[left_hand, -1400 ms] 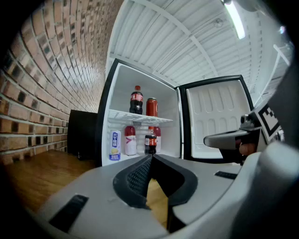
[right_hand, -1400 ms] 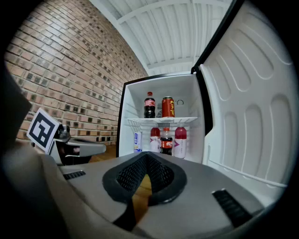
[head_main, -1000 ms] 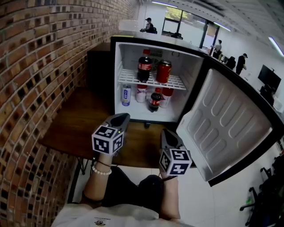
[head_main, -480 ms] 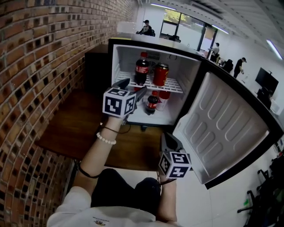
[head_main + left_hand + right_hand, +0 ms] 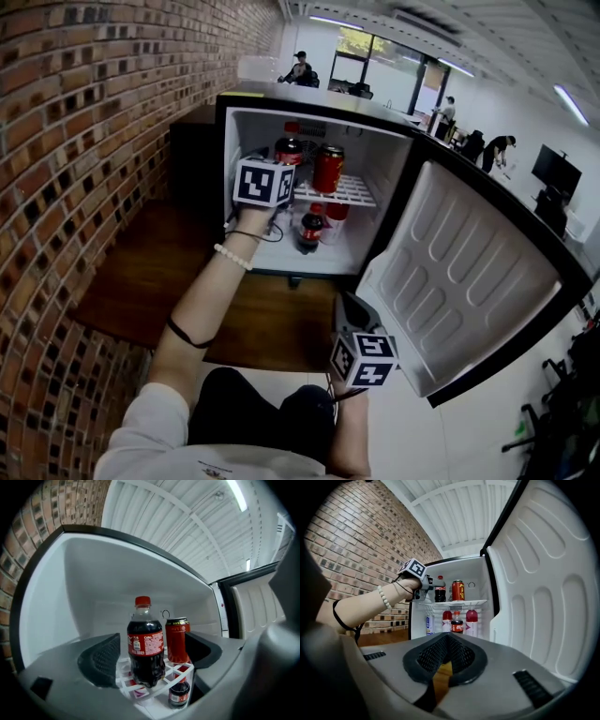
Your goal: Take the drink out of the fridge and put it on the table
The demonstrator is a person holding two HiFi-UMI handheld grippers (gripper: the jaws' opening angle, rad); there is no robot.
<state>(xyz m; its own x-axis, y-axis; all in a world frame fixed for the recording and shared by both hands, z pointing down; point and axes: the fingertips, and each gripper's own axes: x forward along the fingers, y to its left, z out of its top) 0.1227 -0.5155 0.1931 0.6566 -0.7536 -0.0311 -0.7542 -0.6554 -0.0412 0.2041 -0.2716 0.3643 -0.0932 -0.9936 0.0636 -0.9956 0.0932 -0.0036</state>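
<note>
Left tongs (image 5: 152,648): opening wide at fridge (image 5: 246,131) upper shelf (image 5: 180,670), bottle (image 5: 145,620) between, seemingly untouched | Right tongs (image 5: 446,641): closed together, empty, below fridge | Can (image 5: 177,639): beside bottle

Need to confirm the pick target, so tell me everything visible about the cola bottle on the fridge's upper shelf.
The cola bottle is small, clear plastic, full of dark drink nearly to the neck, with a red screw cap on and a red wraparound label with white print. It stands upright at the front of the white wire shelf, a red can close on its right. It shows between the pads of the left claw, whose jaws are opening; neither pad touches it.
</note>
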